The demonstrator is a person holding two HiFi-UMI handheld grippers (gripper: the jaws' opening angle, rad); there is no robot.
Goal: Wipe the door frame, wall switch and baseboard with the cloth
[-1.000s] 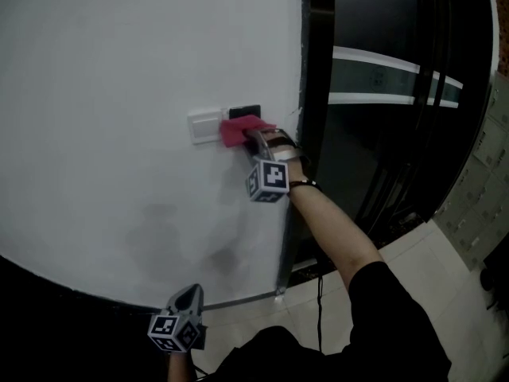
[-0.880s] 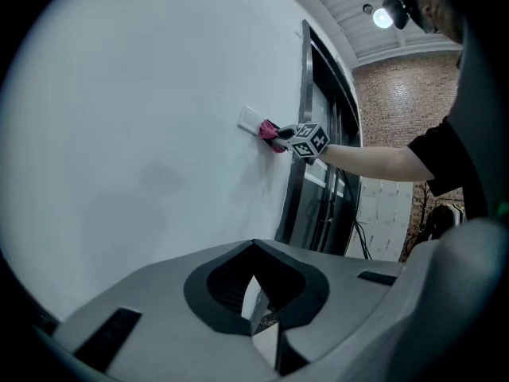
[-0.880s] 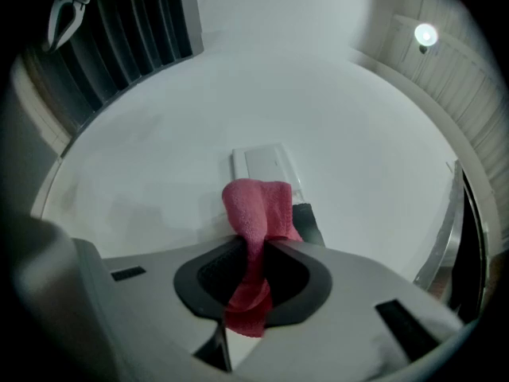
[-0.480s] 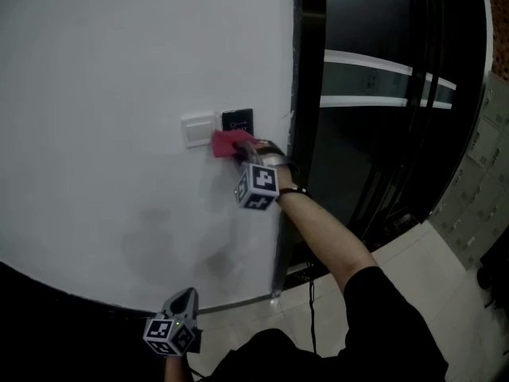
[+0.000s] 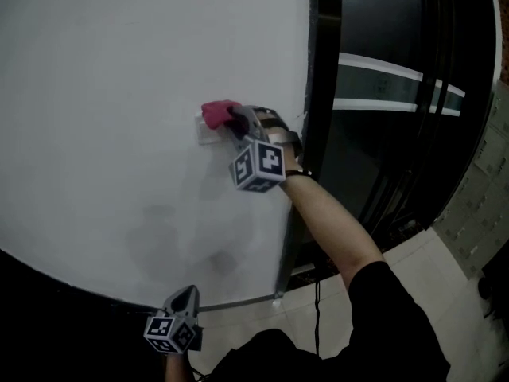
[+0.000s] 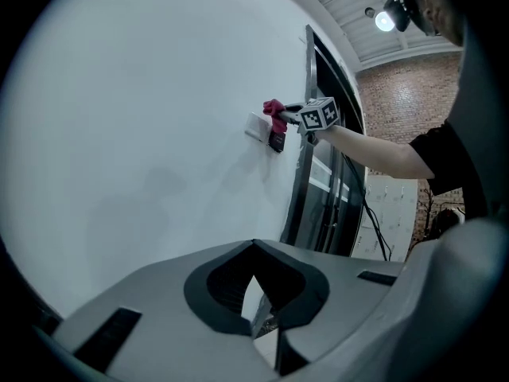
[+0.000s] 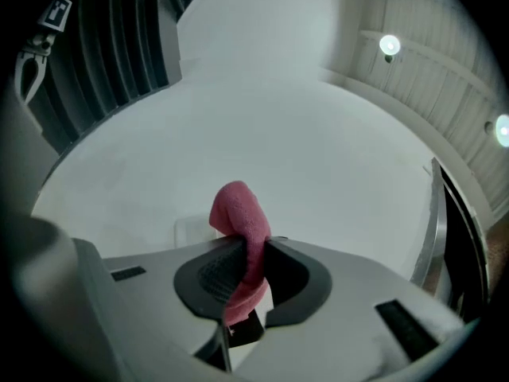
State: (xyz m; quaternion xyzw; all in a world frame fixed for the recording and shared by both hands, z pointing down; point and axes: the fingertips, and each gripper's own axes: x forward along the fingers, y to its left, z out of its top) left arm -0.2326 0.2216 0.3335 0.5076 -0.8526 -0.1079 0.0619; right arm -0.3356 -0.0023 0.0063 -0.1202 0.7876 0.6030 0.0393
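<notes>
We see the right hand-held gripper (image 5: 232, 118) raised to the white wall (image 5: 119, 94), with its jaws closed tight on a pink cloth (image 7: 241, 228). In the right gripper view the cloth is a narrow folded strip. Its long axis runs along the gripper: the lower end hangs down between the 2 jaws, and the rounded folded end sticks out past the tips and points to the wall. From the head view this end points to the left and lies against the upper edge of the white wall switch (image 5: 207, 134), which is partly covered by it. In the left gripper view a black wall panel (image 6: 277, 142) shows just below the gripper, beside the switch on the door side.

The dark door frame (image 5: 322, 94) stands upright just to the right of the gripper, apart from the cloth. The person's bare forearm (image 5: 326, 221) goes from the gripper down to a black sleeve (image 5: 390, 317).

The left hand-held gripper (image 5: 189, 294) is held low, well apart from the switch, near the thin baseboard (image 5: 238, 302) at the foot of the wall. Its tip points up toward the wall. In its own view the 2 jaws meet at the tips and we see nothing between them. Pale floor tiles (image 5: 429, 269) lie beyond the door frame.
</notes>
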